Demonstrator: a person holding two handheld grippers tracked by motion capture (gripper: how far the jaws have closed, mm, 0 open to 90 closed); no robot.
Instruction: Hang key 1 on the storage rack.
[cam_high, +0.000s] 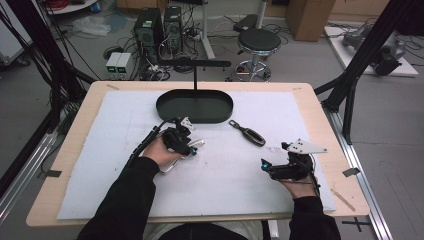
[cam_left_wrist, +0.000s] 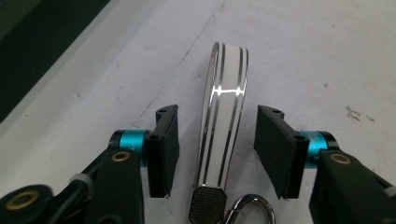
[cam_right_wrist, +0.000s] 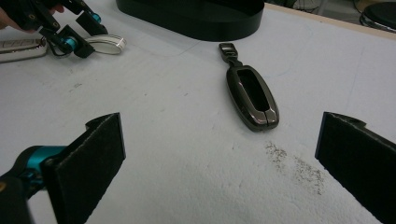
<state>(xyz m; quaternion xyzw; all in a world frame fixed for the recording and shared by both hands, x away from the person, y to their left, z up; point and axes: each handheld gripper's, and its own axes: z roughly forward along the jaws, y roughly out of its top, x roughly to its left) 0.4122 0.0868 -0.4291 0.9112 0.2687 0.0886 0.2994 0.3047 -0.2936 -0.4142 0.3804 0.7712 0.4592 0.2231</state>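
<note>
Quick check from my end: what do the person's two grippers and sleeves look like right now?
Both grippers are black with flat, rectangular black jaw pads and teal metal collars behind them. The left gripper trails a black cable over the white mat and carries a small grey plate. The right gripper has a larger grey three-cornered plate on top. Both arms wear black long sleeves.

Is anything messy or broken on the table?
Nothing looks broken. One odd spot: a patch of dark specks dirties the white mat just below the dark key fob, like crumbs or scuffing. The white strap lies straight between the left gripper jaws, which do not touch it.
</note>
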